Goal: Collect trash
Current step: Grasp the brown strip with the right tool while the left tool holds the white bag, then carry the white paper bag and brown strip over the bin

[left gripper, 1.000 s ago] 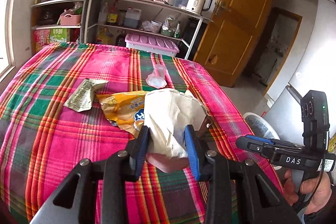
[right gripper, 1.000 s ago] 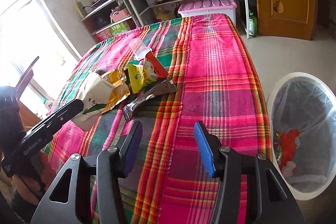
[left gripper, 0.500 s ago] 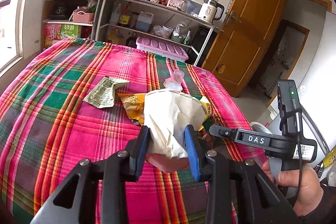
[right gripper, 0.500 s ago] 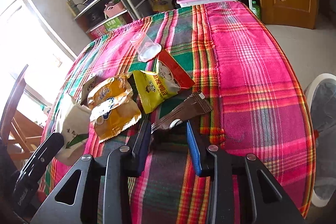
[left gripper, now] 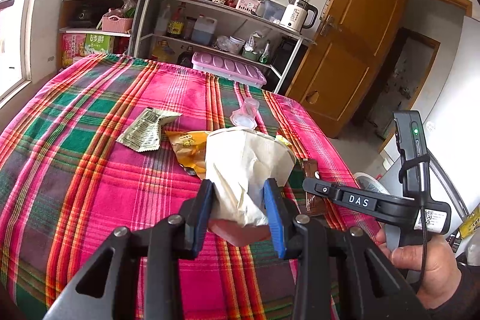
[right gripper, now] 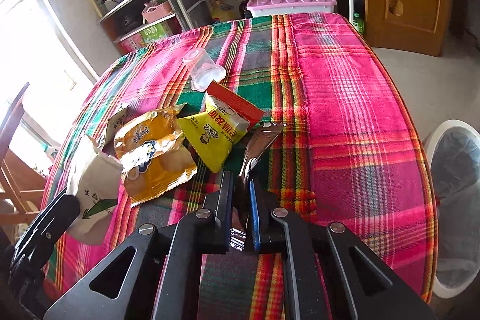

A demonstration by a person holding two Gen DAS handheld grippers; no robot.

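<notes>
Pinching a brown wrapper (right gripper: 260, 144) at the near edge of the trash pile on the plaid tablecloth (right gripper: 354, 116).
Right gripper (right gripper: 240, 200) jaws are closing on its end; left gripper (left gripper: 238, 204) grasps a crumpled white paper bag (left gripper: 246, 164) above the cloth, beside the orange packet (right gripper: 153, 152).

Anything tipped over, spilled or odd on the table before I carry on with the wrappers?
Yes: the clear plastic cup lies on its side on the plaid tablecloth, just beyond the red and yellow snack packet. No spill shows. The remaining wrappers are simply torn and empty.
</notes>
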